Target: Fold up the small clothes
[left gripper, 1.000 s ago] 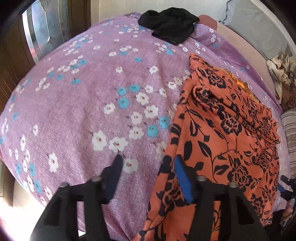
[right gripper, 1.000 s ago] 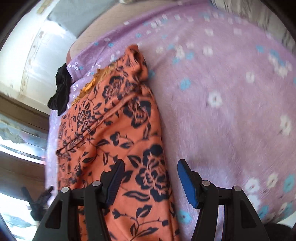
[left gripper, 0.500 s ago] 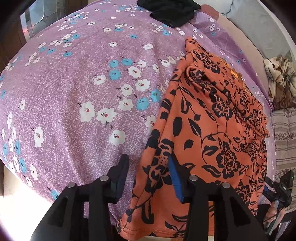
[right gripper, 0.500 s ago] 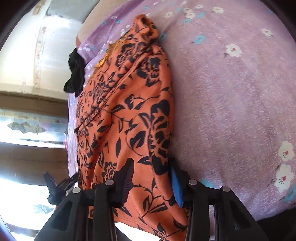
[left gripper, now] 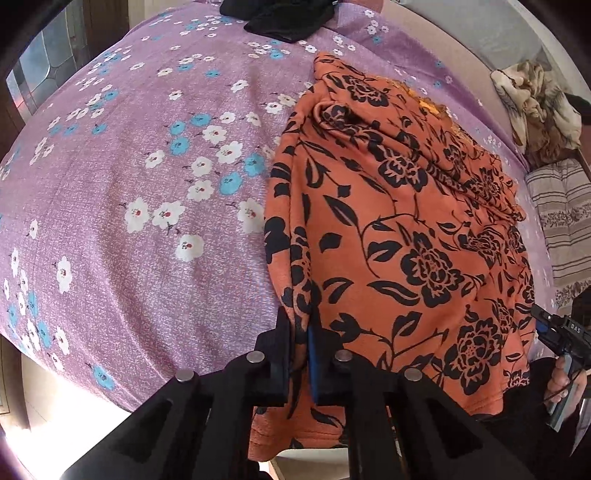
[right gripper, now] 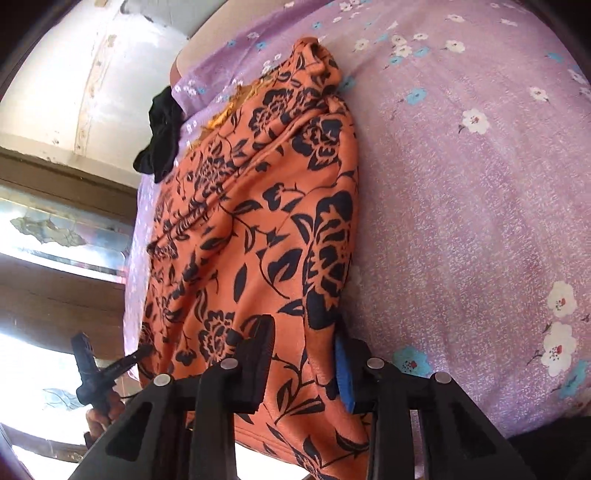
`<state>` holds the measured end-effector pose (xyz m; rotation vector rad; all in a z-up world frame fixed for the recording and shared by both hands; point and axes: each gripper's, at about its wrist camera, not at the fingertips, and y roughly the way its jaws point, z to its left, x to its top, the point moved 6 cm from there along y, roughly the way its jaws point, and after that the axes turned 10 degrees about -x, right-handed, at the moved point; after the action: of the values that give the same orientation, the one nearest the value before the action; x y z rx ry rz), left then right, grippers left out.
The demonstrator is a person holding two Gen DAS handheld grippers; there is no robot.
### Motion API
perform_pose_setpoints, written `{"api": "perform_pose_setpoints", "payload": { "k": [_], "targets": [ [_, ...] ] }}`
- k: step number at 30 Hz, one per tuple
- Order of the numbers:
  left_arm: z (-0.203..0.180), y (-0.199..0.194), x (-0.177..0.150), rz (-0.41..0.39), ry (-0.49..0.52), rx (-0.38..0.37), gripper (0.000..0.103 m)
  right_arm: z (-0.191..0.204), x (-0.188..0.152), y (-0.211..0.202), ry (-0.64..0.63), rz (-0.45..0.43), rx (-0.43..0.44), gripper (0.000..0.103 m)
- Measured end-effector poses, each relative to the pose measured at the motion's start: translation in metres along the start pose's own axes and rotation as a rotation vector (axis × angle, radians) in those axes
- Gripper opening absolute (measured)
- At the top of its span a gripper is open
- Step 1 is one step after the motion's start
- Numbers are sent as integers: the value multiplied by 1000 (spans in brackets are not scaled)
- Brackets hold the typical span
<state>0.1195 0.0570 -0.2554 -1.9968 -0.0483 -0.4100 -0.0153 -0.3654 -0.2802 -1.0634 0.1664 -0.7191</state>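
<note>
An orange garment with a black flower print (left gripper: 399,229) lies lengthwise on the purple flowered bedsheet (left gripper: 129,184), its near hem hanging over the bed's front edge. My left gripper (left gripper: 300,332) is shut on the garment's left near edge. In the right wrist view the same garment (right gripper: 251,236) lies to the left. My right gripper (right gripper: 304,354) straddles its right near edge, with the jaws still apart around the cloth. Each gripper shows at the side of the other's view.
A black garment (left gripper: 284,18) lies at the far end of the bed, also in the right wrist view (right gripper: 162,136). A beige crumpled cloth (left gripper: 535,107) and a striped pillow (left gripper: 565,221) lie at the far right. A wall and window are to the left.
Both grippers came down to the garment's near edge. My left gripper closed on the left edge. My right gripper narrowed around the right edge.
</note>
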Motion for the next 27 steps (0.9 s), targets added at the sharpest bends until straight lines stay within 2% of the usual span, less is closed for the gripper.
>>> {"api": "perform_pose_setpoints", "payload": {
  "k": [2,3,4,5,6,7,8,9,11,12,13,15,17,21,25,27],
  "targets": [
    [0,2,0,22,-5,4,19,-6,-1,2,19,21,-39,35],
    [2,3,-2,38,-10,7,37,-6,-3,6,24,47,-40,36],
    [2,5,-4,48,-13,7,45,-5,-4,7,26,55,-29,39],
    [1,7,-5,54,-9,5,45,-3,-6,7,17,52,-19,42],
    [0,8,-6,52,4,8,44,0,-8,6,4,53,0,55],
    [-3,12,-6,49,17,9,39,4,-11,7,-11,58,14,61],
    [-5,12,-7,52,26,-3,29,9,-14,8,-35,59,10,63],
    [-7,12,-8,56,34,-9,10,14,-18,10,-65,55,-2,64],
    [-12,14,-7,51,41,-13,8,26,-25,12,-141,39,-33,64],
    [-13,13,-7,48,41,-17,8,33,-28,13,-181,38,-41,54],
    [-15,13,-6,42,38,-26,7,38,-30,15,-214,43,-46,30],
    [-20,9,-2,28,35,-69,7,42,-30,17,-227,38,-58,16],
    [-24,0,7,7,36,-116,7,46,-26,13,-224,10,-41,12],
    [-31,-23,33,-42,31,-202,7,66,-4,-14,-232,-109,78,11],
    [-38,-39,79,-88,13,-279,7,83,38,-38,-186,-217,212,11],
    [-44,-41,113,-106,14,-293,7,87,68,-42,-125,-247,292,11]
  ]
}}
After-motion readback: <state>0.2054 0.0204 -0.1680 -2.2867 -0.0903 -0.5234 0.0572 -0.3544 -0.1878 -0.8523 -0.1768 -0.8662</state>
